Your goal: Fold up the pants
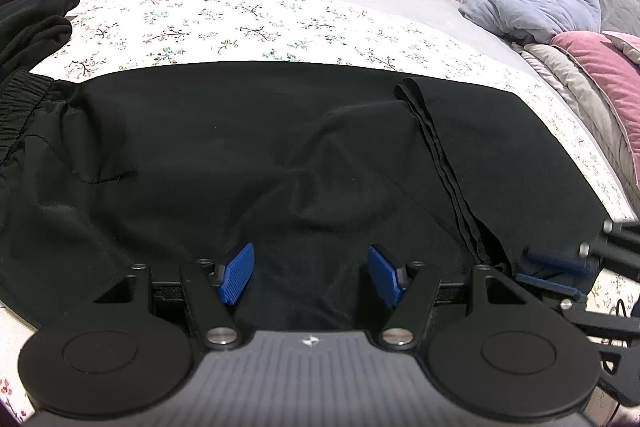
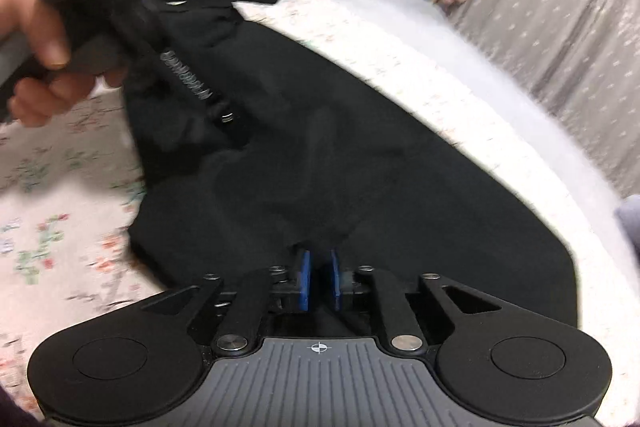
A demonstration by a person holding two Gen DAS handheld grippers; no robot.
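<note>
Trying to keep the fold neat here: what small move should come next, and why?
Probably close the left gripper on the near edge of the black pants. Its blue pads stand wide apart over the cloth, pinching nothing, while the right gripper appears to pinch that edge, so only one side is held.

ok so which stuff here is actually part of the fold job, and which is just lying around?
Job:
- black pants spread on the bed
- left tongs, open over them
- right tongs, at the pants' edge

Lying about:
- second black garment
- blue blanket
- pink pillow
- floral sheet
</note>
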